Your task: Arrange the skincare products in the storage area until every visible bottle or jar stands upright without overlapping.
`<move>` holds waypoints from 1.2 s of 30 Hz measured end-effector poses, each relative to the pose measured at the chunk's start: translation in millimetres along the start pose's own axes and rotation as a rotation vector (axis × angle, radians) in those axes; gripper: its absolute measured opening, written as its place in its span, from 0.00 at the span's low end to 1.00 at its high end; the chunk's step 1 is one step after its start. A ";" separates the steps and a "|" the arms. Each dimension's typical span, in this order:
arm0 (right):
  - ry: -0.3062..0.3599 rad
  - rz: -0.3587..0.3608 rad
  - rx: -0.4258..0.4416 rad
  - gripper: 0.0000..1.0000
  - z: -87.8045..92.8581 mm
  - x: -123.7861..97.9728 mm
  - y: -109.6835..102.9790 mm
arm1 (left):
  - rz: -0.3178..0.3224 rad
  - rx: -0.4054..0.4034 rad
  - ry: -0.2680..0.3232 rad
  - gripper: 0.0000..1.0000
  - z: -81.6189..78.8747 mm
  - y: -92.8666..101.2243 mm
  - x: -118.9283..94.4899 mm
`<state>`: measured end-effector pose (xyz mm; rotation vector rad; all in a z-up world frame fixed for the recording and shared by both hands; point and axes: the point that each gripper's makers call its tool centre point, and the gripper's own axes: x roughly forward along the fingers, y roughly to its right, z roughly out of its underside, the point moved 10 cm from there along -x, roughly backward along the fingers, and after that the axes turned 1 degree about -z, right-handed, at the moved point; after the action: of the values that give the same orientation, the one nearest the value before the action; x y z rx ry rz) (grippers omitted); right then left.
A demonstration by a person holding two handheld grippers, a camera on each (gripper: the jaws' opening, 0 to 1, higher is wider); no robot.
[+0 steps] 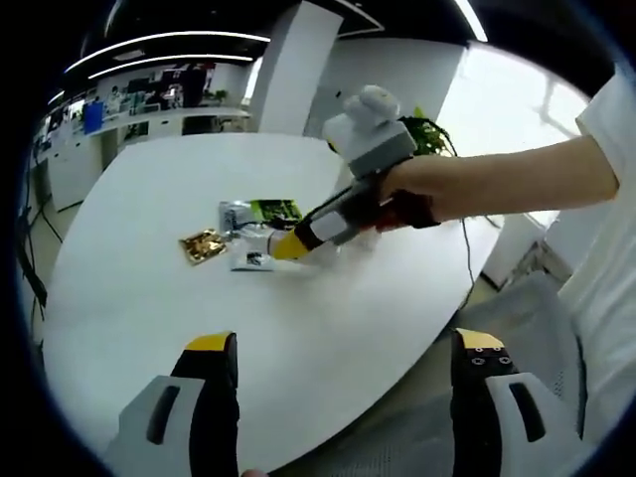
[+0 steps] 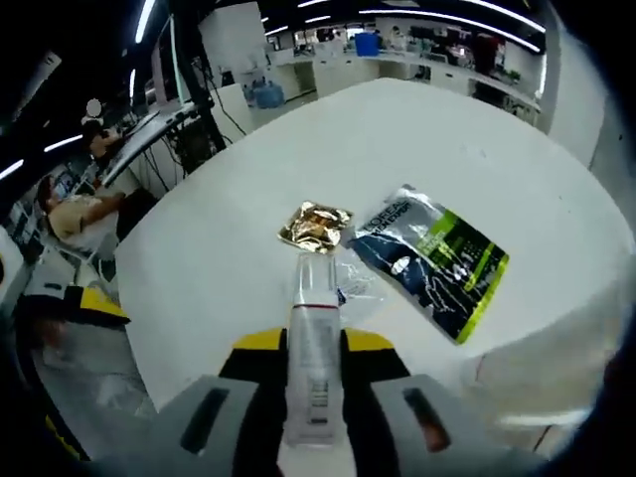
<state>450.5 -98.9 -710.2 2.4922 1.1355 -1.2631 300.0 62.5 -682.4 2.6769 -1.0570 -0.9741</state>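
On the white table (image 2: 199, 258) a crumpled gold packet (image 2: 316, 226) lies left of a dark sachet (image 2: 429, 258) with a green stripe. The right gripper (image 2: 314, 350) pinches a clear tube (image 2: 314, 338) with a white label, lying flat and pointing at the packet. The left gripper (image 1: 343, 350) hangs near the table edge, jaws spread

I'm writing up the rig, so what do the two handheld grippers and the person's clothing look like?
Both grippers have grey bodies with black jaws tipped in yellow: the left gripper and the right gripper. The right one has a red band near its handle. The person wears a white short sleeve.
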 end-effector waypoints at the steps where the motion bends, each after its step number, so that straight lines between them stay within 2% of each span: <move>1: 0.017 -0.017 0.033 0.20 1.6 -3.3 -1.3 | 0.005 -0.005 0.002 0.87 -0.1 -0.2 0.0; 3: 0.056 -0.061 0.117 0.20 5.8 -11.8 -4.6 | 0.013 -0.012 0.004 0.87 -0.3 0.1 0.2; 10: 0.183 -0.161 0.321 0.20 20.9 -37.1 -9.6 | 0.043 -0.011 -0.004 0.88 -1.5 3.6 0.7; 12: 0.217 -0.215 0.340 0.20 25.4 -42.1 -12.5 | 0.050 -0.008 -0.006 0.88 -2.7 3.5 -0.1; 17: 0.299 -0.289 0.432 0.20 36.8 -53.2 -20.5 | 0.080 -0.022 0.012 0.88 -11.6 3.5 -5.6; 22: 0.355 -0.367 0.431 0.20 43.3 -63.2 -28.2 | 0.142 -0.073 0.074 0.88 -29.1 6.9 -10.4; 27: 0.475 -0.475 0.482 0.20 43.1 -78.3 -37.0 | 0.209 -0.129 0.128 0.89 -43.8 11.8 -14.0; 31: 0.564 -0.571 0.495 0.20 41.6 -88.5 -45.1 | 0.243 -0.138 0.144 0.88 -54.3 16.8 -15.8; 36: 0.700 -0.675 0.517 0.20 39.7 -103.2 -56.0 | 0.331 -0.167 0.202 0.88 -76.5 27.9 -19.1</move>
<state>349.4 -134.3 -647.9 3.2146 2.1929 -0.8476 319.1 43.7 -603.1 2.3093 -1.2576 -0.6821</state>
